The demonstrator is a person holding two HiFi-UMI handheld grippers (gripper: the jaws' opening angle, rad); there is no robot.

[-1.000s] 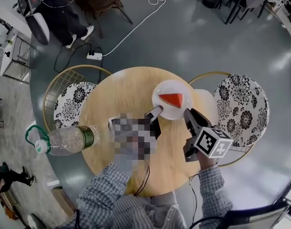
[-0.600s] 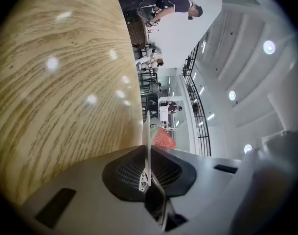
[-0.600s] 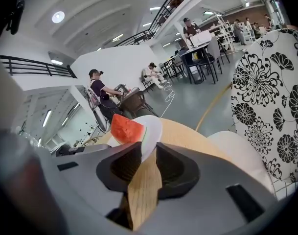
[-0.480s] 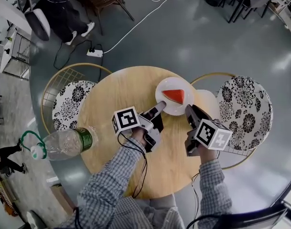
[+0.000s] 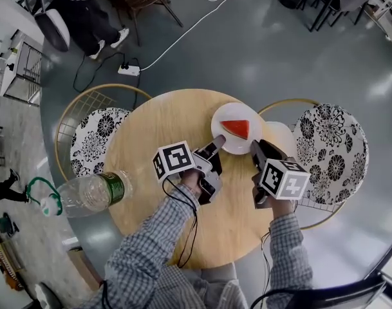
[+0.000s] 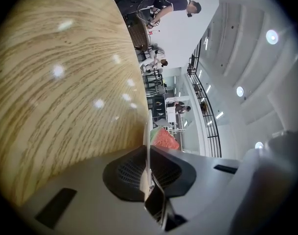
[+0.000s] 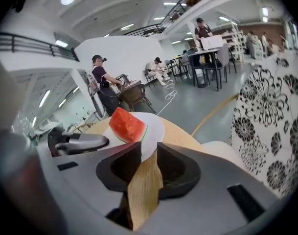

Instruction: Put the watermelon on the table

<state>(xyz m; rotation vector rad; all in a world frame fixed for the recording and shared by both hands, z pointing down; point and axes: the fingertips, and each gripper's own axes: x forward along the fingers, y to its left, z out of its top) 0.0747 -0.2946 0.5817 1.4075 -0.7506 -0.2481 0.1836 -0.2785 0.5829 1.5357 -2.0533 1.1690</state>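
Observation:
A red watermelon wedge (image 5: 235, 129) with a green rind lies on a white plate (image 5: 223, 117) at the far right of the round wooden table (image 5: 163, 124). My left gripper (image 5: 216, 143) reaches the plate's near-left edge. In the left gripper view its jaws (image 6: 149, 151) are closing, with the thin plate rim (image 6: 148, 130) pinched between them and the watermelon (image 6: 163, 140) just beyond. My right gripper (image 5: 253, 148) sits at the plate's near-right edge. In the right gripper view it (image 7: 149, 151) stands open with a narrow gap showing bare wood. The plate (image 7: 153, 129) and watermelon (image 7: 127, 125) lie just ahead.
A plastic bottle (image 5: 93, 188) with a green label lies by the table's left edge. Chairs with floral cushions stand left (image 5: 96, 137) and right (image 5: 327, 150). A power strip (image 5: 127, 71) and a white cable lie on the grey floor. People stand in the background.
Both grippers have settled a little lower at the plate's near edge. The plate and the watermelon have kept their place.

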